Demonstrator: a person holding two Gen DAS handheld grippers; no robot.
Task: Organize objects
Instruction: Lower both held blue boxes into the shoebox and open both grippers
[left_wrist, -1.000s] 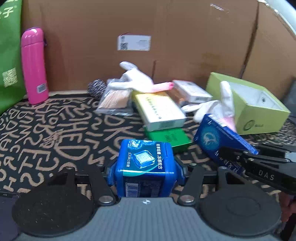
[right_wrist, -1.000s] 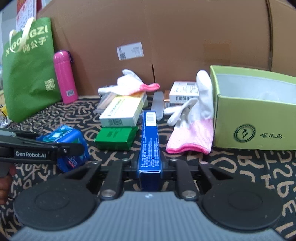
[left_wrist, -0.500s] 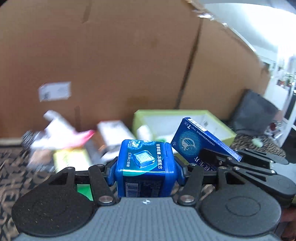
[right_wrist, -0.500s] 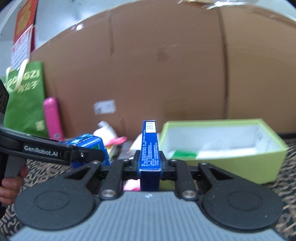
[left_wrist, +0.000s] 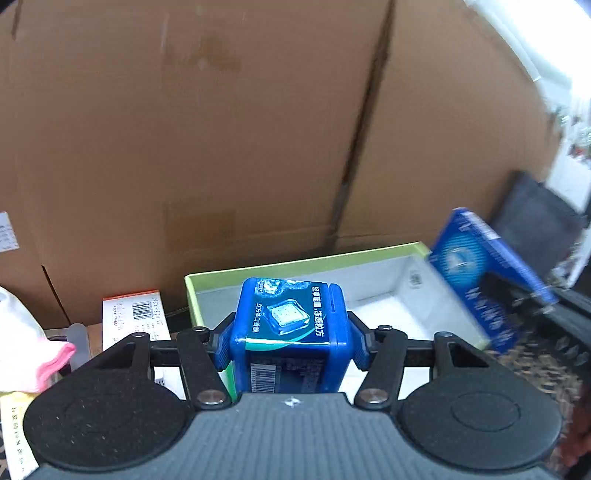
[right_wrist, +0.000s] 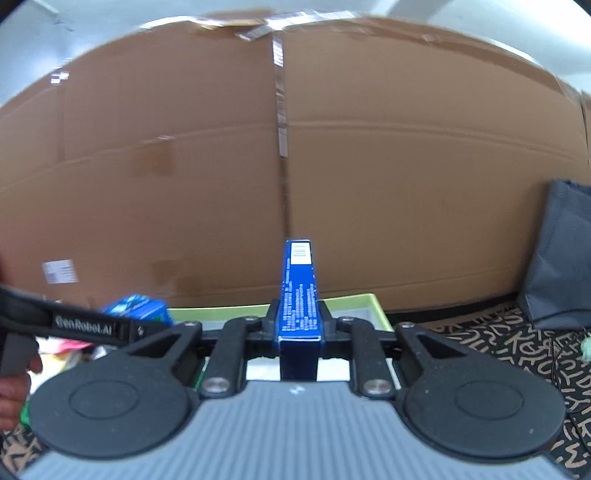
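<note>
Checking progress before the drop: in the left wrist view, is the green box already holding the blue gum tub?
No, the blue gum tub is clamped in the left gripper above the green box.

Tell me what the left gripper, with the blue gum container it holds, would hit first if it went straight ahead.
Probably the far wall of the lime-green box: the left gripper, shut on the blue gum container, points over the box's open inside. If it clears that rim, the cardboard wall comes next. Depth is unclear.

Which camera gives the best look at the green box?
The left wrist view: the green box shows its open top and pale inside behind the held blue tub. The right wrist view shows only a strip of rim.
</note>
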